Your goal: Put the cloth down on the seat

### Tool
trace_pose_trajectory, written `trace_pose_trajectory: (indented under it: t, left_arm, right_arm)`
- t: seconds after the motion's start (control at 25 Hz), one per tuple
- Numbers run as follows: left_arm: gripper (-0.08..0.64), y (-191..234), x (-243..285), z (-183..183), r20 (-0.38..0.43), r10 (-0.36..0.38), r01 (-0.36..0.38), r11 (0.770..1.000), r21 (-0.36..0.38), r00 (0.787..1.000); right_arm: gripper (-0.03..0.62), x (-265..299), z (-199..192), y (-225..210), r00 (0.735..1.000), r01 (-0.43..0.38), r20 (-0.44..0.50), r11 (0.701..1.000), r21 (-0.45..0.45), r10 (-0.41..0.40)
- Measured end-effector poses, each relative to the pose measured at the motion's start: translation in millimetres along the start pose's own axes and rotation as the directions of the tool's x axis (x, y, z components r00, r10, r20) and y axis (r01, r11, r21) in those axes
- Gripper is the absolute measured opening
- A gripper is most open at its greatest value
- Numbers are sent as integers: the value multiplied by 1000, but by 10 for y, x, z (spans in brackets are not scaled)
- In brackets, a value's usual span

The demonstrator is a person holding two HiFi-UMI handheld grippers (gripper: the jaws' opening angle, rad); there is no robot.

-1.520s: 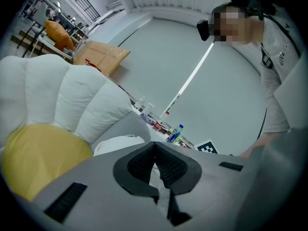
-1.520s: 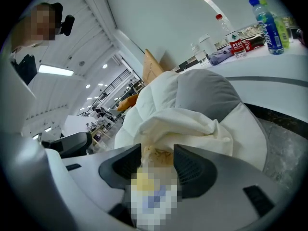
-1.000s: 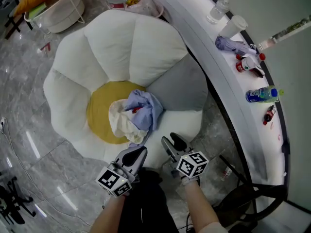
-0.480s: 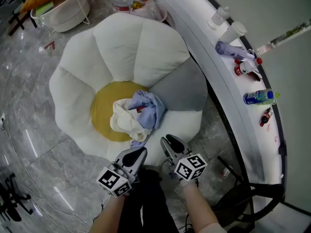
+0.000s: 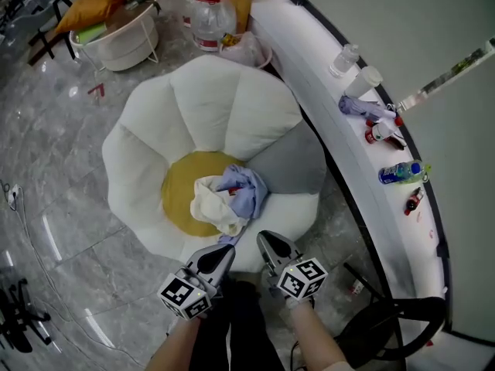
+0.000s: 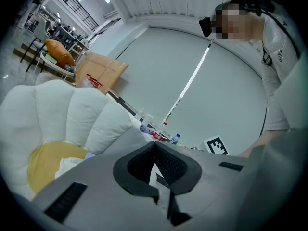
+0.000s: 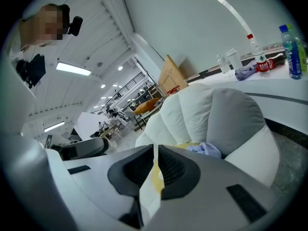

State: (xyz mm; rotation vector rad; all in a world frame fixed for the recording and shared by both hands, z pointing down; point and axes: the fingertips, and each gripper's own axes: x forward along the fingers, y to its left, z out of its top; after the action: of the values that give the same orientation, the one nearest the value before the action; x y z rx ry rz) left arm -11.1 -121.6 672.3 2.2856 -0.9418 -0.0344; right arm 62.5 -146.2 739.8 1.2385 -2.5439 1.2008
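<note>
The cloth (image 5: 230,199), a cream and blue bundle, lies on the yellow middle of the flower-shaped seat (image 5: 209,107), centre of the frame. Just below it, at bottom centre, the left hand-held gripper (image 5: 222,251) has its jaws together and empty. The right hand-held gripper (image 5: 266,239) is closing, a thin slit left, nothing between.

An open-plan hall: polished marble floor (image 5: 62,207), curved white counter (image 5: 332,122), distant desks (image 6: 57,32).
</note>
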Motion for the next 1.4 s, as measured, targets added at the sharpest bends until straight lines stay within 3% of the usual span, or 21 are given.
trace_pose_trajectory:
  t: [0.52,0.96,1.24,1.4]
  left_arm:
    - [14,-398,-467,715,25,2,-3,999,49,1000]
    - [12,-690,-680,988,34,-10,6,995,98,999]
    - [14,-1050,-887,1237,-21,-53,55,986,155,998]
    - [14,-1192,-1040,1452,7,-44,43,984,170,999]
  right_arm:
    - [26,-282,700,899,996,-93,6,994,-61,94]
    - [20,-504,878,1457,988,-153,23,986,-63,154]
    - [18,-722,1100,1903,976,-216,-24,972,-90,215]
    - [18,-916,1340,2099,974,-222,17,972,-81,224]
